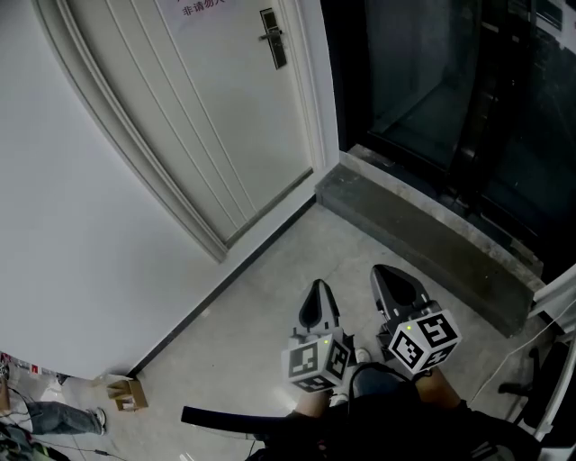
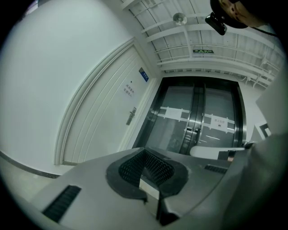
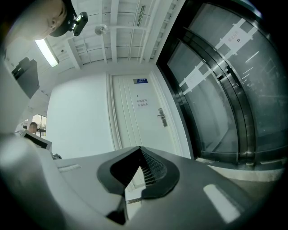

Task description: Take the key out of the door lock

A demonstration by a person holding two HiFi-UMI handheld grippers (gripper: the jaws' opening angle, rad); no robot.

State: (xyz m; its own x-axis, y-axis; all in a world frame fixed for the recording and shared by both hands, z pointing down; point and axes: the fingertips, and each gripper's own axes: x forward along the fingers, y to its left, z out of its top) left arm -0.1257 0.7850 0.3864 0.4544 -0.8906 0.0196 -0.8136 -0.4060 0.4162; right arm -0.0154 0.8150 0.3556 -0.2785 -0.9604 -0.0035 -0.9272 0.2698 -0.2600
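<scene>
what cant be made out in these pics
- Key: too small to see at the door lock in the head view and both gripper views; the door stands far off.
- Door sign: cut by the head view's top edge; print too small in the gripper views.

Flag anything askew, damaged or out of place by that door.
Nothing stands out. The door sits shut in its frame, its handle intact; a small cardboard box lies by the wall. No key can be made out.

Dark door lock (image 1: 273,38), lever pointing left, sits on the white door (image 1: 207,117) at its right edge.
</scene>
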